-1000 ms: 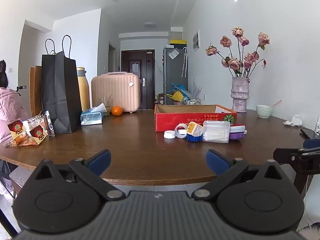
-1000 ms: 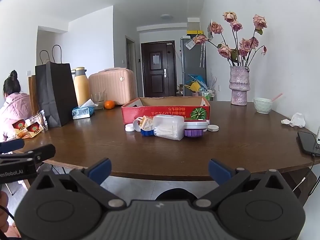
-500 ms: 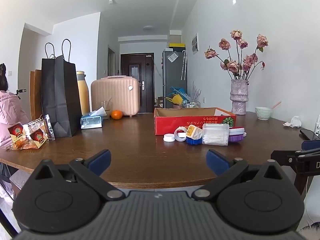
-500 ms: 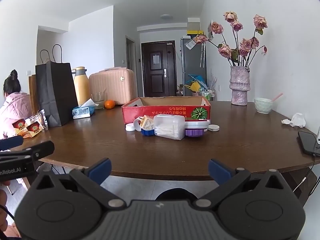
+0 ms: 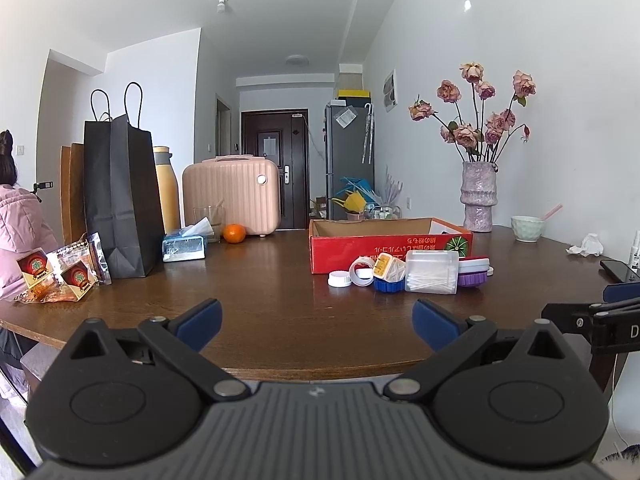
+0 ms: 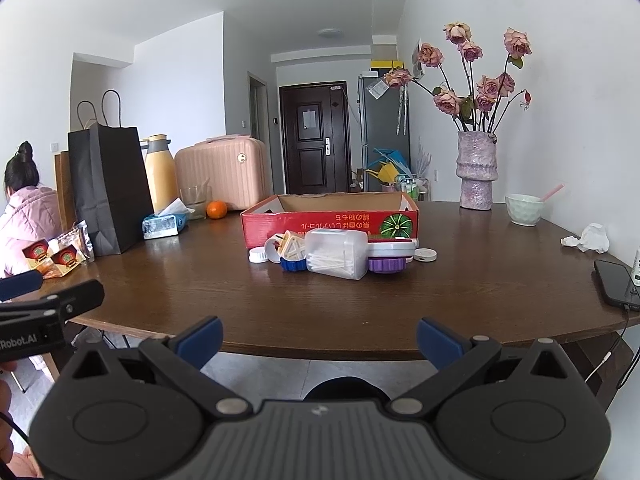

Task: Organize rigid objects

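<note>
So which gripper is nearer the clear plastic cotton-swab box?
Right, by a little. The right gripper faces the clear plastic cotton-swab box almost head-on; the left gripper sits off to its left. Both are open, short of the table edge.

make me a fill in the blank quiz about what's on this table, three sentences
1. The small containers sit in front of the red cardboard box, whose inside looks ____.
2. The clear cotton swab box lies between the blue-based piece and the ____ jar.
3. Both the left gripper and the right gripper are ____.

Answers: empty; purple; open
</note>
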The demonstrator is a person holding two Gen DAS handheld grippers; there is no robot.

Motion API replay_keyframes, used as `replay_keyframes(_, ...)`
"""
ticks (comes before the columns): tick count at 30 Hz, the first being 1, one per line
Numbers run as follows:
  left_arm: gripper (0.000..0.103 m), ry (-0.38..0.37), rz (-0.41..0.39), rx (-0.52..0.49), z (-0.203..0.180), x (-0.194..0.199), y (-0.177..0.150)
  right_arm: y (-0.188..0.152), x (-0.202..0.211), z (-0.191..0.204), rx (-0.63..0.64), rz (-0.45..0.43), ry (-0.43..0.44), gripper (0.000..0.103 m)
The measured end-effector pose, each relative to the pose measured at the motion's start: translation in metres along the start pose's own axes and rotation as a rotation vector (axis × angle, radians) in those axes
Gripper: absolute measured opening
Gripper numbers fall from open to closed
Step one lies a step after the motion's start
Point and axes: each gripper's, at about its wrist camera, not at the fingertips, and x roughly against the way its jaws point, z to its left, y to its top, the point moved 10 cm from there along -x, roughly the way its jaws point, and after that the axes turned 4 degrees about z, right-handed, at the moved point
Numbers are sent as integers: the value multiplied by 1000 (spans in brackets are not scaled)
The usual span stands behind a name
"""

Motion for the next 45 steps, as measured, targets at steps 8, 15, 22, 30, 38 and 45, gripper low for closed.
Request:
replay_keyframes(8,103,-5,-1,-5,-2,0,0,-1,1,0,1,-1,0,103)
replay_keyframes(15,103,-9,-1,-9,-3,0,1,-2,0,2,2,-1,4,103)
replay_keyframes(22,103,-15,5,-12,-4,0,0,-2,0,2,0,-2,4,103)
replay_keyframes(30,103,-14,3,-13,-4,0,0,-2,0,1,-3,-3,5,103)
replay_keyframes(38,103,-12,2,-15,-4,0,1,-2,0,1,-3,-2,5,103)
replay_keyframes(45,103,-14,2,-18,-5,0,1,-2,0,2,1,-2,4,103)
